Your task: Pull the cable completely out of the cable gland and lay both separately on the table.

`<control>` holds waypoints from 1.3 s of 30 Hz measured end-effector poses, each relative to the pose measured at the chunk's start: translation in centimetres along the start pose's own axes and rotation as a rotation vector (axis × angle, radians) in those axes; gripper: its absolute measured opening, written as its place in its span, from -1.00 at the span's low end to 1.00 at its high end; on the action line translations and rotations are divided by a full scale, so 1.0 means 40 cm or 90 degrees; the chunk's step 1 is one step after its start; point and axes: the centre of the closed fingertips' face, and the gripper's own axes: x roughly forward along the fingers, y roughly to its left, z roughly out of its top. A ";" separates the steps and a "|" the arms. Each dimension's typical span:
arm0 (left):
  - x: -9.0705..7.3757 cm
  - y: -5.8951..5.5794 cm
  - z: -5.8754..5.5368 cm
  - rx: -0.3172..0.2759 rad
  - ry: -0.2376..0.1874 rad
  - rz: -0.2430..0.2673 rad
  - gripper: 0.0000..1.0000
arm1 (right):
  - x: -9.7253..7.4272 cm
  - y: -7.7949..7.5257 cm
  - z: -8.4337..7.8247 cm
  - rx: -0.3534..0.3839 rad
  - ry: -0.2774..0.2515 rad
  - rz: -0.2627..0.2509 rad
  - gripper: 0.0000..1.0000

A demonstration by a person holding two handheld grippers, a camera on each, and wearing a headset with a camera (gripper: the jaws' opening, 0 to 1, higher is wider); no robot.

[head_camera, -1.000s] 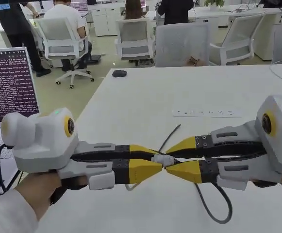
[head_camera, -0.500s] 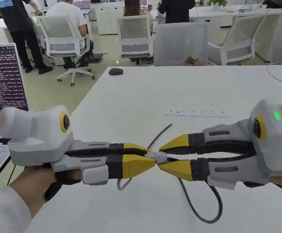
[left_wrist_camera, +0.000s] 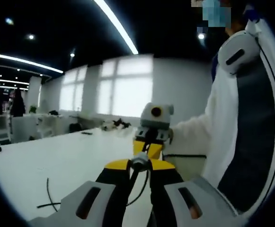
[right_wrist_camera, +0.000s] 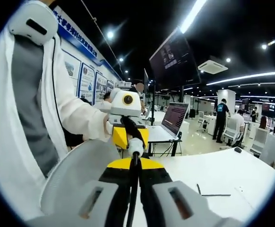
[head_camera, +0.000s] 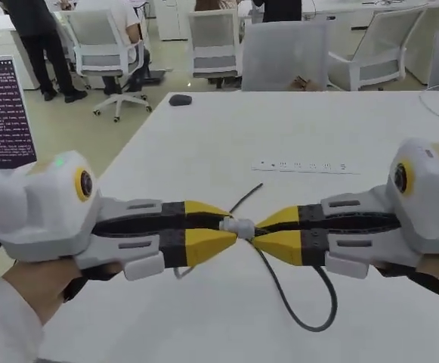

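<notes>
**Item 1, cable gland** (head_camera: pixel 239 226). Small white fitting, held clear of the table (head_camera: pixel 204 136), on the person's side of the power strip (head_camera: pixel 302 165) and apart from it. Judged light, rigid and smooth-skinned (likely to twist or slip if pinched only at its edge). Best gripped across the body.

**Item 2, cable** (right_wrist_camera: pixel 134 189). Dark and thin, and it passed through the gland. One end appeared to point toward the power strip. The longer run drooped in a loop to the table on the side away from the strip. Judged light, soft and limp, with a jacket offering fair grip. Best taken close against the gland, so the pull ran straight along its axis.

**Item 3, left gripper** (head_camera: pixel 230 228). Jaws were closed onto the gland, pinching its body.

**Item 4, right gripper** (head_camera: pixel 257 232). Jaws were drawn nearly together, clamped on the cable just beside the gland, tip to tip with the left.

**Status.** Cable not yet out, and neither part had been laid down.
</notes>
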 end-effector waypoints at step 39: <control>0.015 0.037 0.044 -0.013 -0.024 -0.097 -0.67 | -0.004 -0.059 0.030 0.026 -0.006 -0.072 -0.95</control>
